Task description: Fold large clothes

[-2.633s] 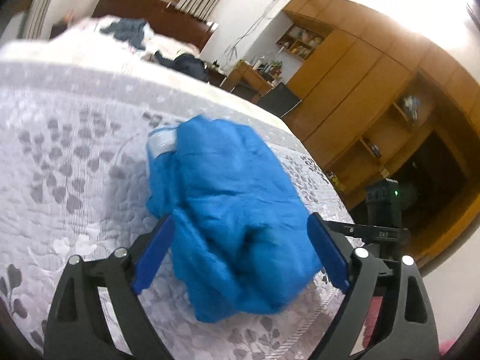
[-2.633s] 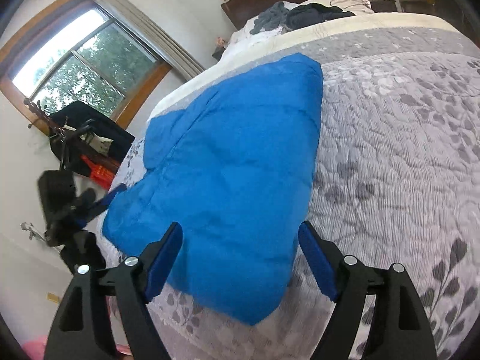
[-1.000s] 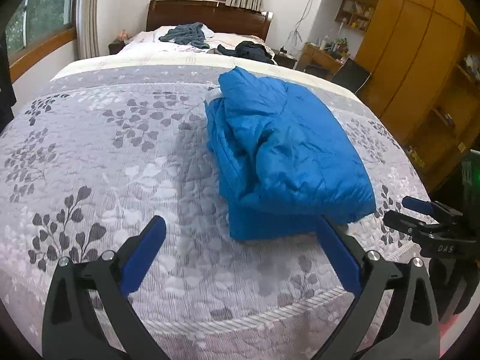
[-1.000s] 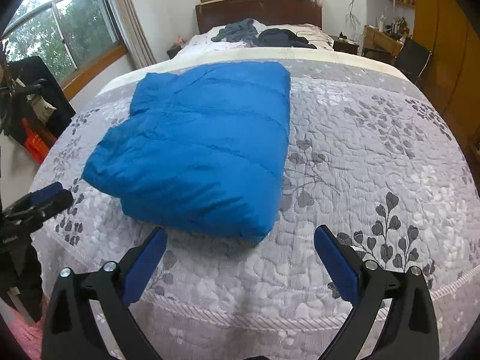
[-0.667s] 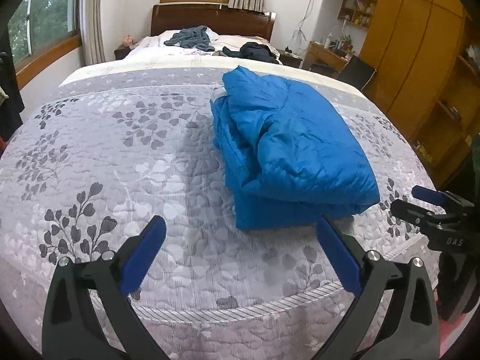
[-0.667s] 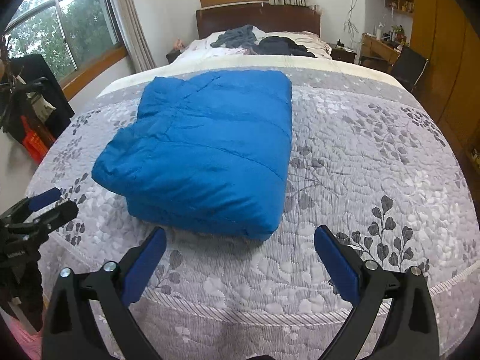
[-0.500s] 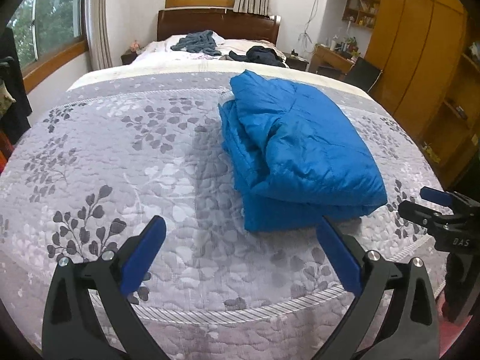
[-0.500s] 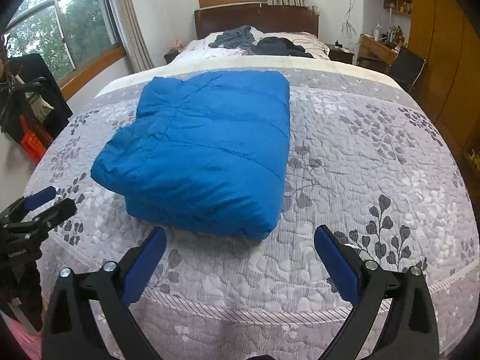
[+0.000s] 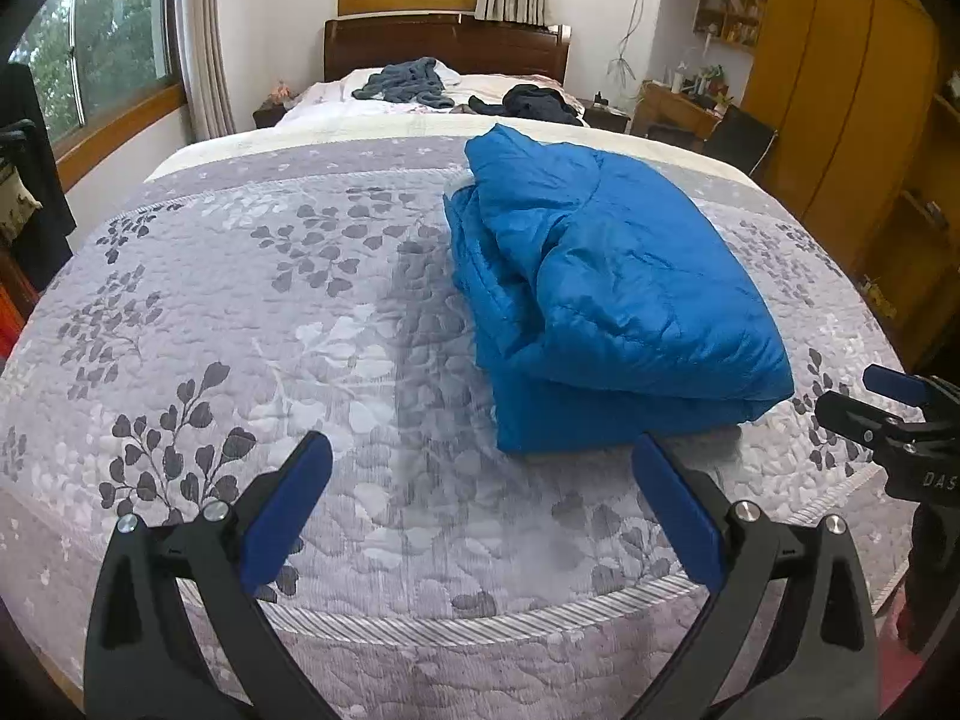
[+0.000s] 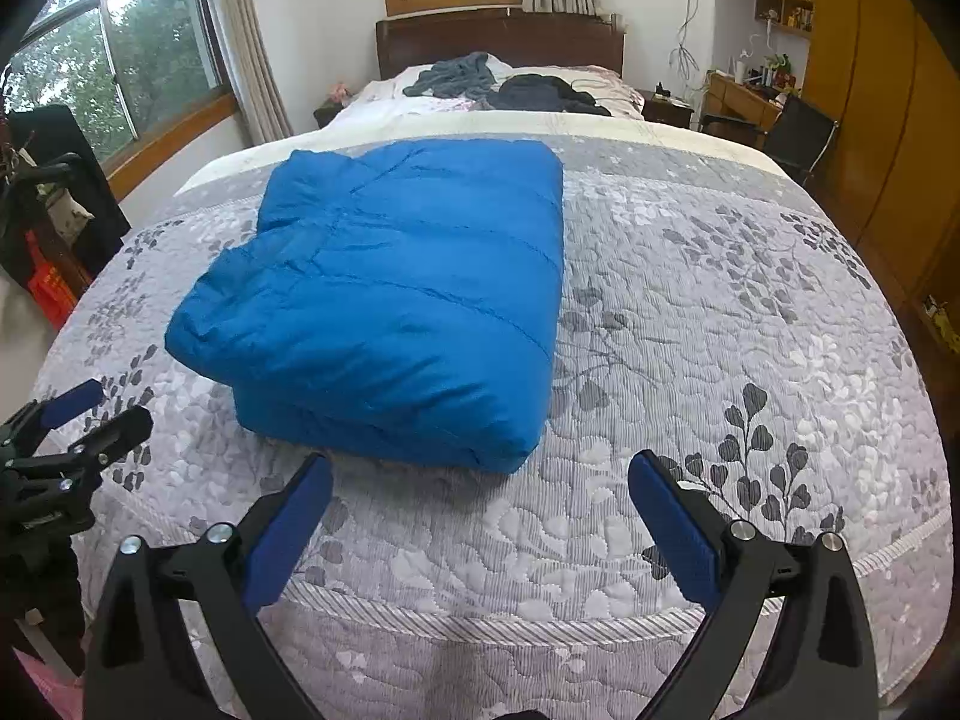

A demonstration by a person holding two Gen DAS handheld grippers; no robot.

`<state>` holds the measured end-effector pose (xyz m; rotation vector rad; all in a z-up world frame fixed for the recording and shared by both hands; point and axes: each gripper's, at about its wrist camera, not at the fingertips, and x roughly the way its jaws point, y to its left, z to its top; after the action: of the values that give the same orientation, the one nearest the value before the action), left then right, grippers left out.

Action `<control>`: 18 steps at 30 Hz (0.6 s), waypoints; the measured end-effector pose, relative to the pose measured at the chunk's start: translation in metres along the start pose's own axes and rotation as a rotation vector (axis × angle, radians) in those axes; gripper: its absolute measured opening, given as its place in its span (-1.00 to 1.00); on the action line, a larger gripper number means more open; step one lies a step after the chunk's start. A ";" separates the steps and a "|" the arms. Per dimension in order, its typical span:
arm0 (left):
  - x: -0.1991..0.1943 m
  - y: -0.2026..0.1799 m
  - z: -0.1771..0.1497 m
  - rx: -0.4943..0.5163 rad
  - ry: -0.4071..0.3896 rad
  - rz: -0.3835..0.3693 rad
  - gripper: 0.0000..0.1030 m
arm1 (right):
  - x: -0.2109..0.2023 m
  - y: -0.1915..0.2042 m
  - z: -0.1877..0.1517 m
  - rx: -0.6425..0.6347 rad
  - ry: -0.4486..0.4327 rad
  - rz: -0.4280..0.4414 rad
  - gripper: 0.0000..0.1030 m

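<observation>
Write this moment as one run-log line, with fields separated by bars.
stage: fold finished | blue quilted jacket: folded, lying on grey floral bedspread | left gripper: open, empty | right gripper: open, empty

Slightly glossy quilted jacket; matt bedspread

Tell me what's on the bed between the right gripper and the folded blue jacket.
Nothing: only bare grey floral quilt lies between the open right gripper and the blue jacket, as the right wrist view shows.
</observation>
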<state>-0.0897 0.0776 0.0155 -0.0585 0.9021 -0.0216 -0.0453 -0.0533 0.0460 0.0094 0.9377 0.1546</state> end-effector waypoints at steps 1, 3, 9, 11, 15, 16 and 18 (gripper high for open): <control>0.000 0.000 0.000 0.000 -0.001 0.001 0.93 | 0.000 -0.001 0.000 0.001 0.000 -0.001 0.93; -0.001 0.000 0.001 -0.001 -0.004 0.003 0.93 | 0.001 -0.002 0.000 0.002 0.001 -0.003 0.92; 0.002 -0.003 0.002 0.006 0.006 -0.004 0.93 | 0.005 -0.004 0.001 0.000 0.007 -0.008 0.92; 0.003 -0.004 0.002 0.008 0.010 -0.005 0.93 | 0.005 -0.004 0.002 0.001 0.007 -0.007 0.92; 0.003 -0.004 0.002 0.009 0.011 -0.004 0.93 | 0.005 -0.004 0.002 0.000 0.009 -0.007 0.92; 0.003 -0.004 0.002 0.008 0.011 -0.005 0.93 | 0.006 -0.004 0.002 -0.001 0.011 -0.006 0.92; 0.004 -0.004 0.002 0.008 0.013 -0.005 0.93 | 0.006 -0.004 0.002 -0.001 0.012 -0.007 0.92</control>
<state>-0.0855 0.0735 0.0142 -0.0533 0.9147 -0.0305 -0.0394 -0.0566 0.0420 0.0039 0.9491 0.1489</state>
